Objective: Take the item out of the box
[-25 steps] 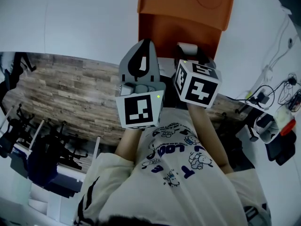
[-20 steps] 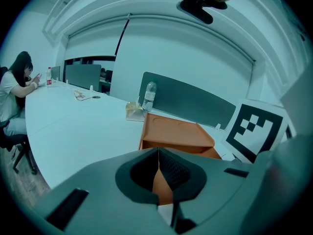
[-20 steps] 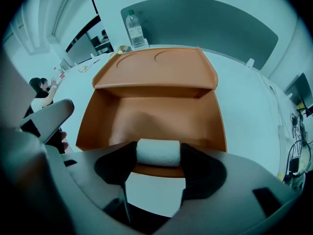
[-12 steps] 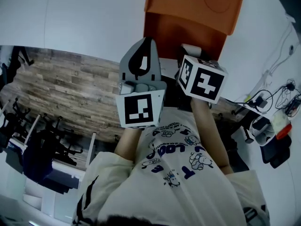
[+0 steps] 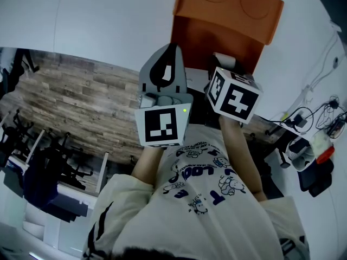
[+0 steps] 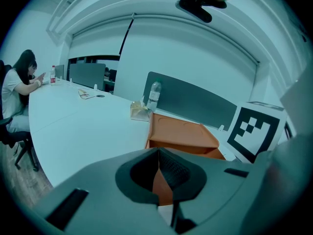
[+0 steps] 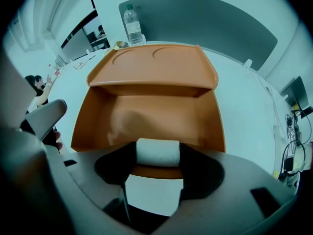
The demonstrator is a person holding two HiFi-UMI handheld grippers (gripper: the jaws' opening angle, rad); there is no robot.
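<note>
The right gripper (image 7: 156, 164) is clamped on a white roll (image 7: 157, 151), one dark pad pressed against each end. The roll is a short, plain, soft-looking cylinder lying crosswise between the jaws. In the head view it shows as a pale block (image 5: 223, 60) at the tip of that gripper (image 5: 222, 65), right at the near rim of the box (image 5: 222, 15). Whether it has cleared that rim cannot be told.

Directly ahead of the right gripper the box (image 7: 146, 106) stands open. It is orange with smooth walls, and its lid is folded back at the far side with two round recesses in it. The part of its floor that shows is bare.

Just beside the right gripper, on its left, the left gripper (image 6: 158, 160) has its jaws pressed together with nothing between them. It points toward the same box (image 6: 181, 133) from off that box's left corner (image 5: 169, 49).

Beyond the box, far ahead of both grippers, a clear water bottle (image 7: 132, 23) stands upright on the white table (image 7: 244, 111).

The count is two grippers, one roll, one box and one bottle.
</note>
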